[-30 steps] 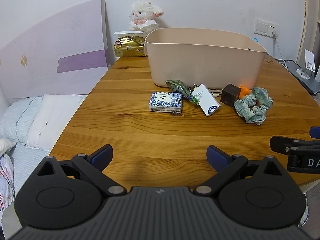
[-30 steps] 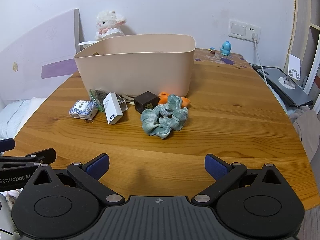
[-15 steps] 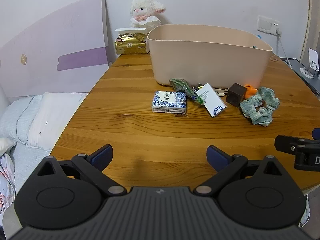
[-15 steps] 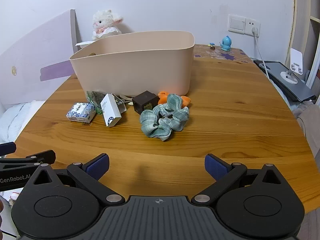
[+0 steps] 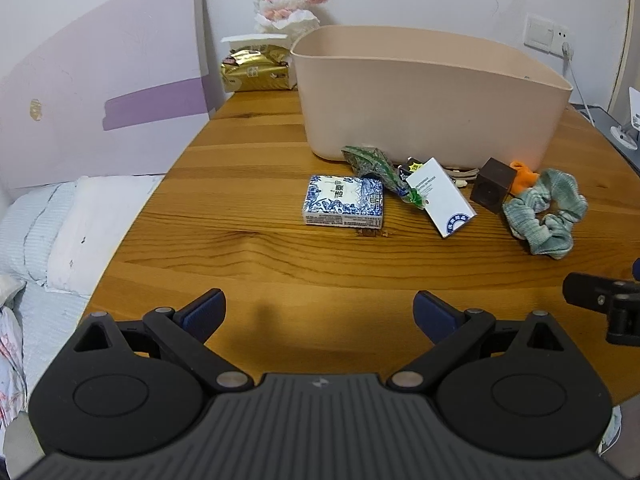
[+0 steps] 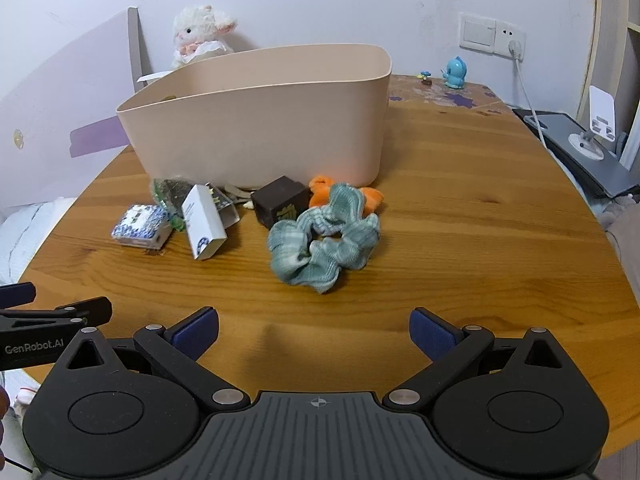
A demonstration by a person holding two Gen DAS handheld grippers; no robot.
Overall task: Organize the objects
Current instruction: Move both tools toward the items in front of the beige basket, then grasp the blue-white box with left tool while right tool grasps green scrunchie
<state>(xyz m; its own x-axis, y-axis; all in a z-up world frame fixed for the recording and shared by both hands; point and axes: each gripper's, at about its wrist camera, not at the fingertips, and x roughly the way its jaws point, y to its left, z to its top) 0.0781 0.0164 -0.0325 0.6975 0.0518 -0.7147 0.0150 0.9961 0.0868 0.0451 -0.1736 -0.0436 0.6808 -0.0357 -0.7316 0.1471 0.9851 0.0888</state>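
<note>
Left wrist view: the left gripper (image 5: pixel 319 312) hovers low over the near edge of the wooden table (image 5: pixel 248 256), jaws spread wide and holding nothing; the beige bin (image 5: pixel 424 96) sits at 12 o'clock, larger in frame than a second ago, the camera having eased forward; the loose items lie in a row along the bin's near wall: a blue-and-white box (image 5: pixel 344 200) flat at 12 o'clock, a green wrapper (image 5: pixel 370 162) just beyond it and close to the bin, a white box (image 5: pixel 442 196) tilted at 1 o'clock, a dark cube (image 5: pixel 493 185), an orange toy (image 5: pixel 524 176) behind it, and a green scrunchie (image 5: pixel 544 212) at 2 o'clock; the tip of the other gripper juts in at 3 o'clock; a plush lamb (image 5: pixel 288 4) and gold packet (image 5: pixel 256 70) stand at 11 o'clock.

Right wrist view: the right gripper (image 6: pixel 314 332) is likewise wide apart and empty; the scrunchie (image 6: pixel 322 236) lies dead ahead at 12 o'clock, nearer than before, touching the cube (image 6: pixel 280 202) and covering part of the orange toy (image 6: pixel 322 188); the white box (image 6: pixel 202 220) and blue-and-white box (image 6: pixel 142 226) lie at 10 o'clock; the bin (image 6: pixel 260 124) stands behind; nothing on the table has shifted.
</note>
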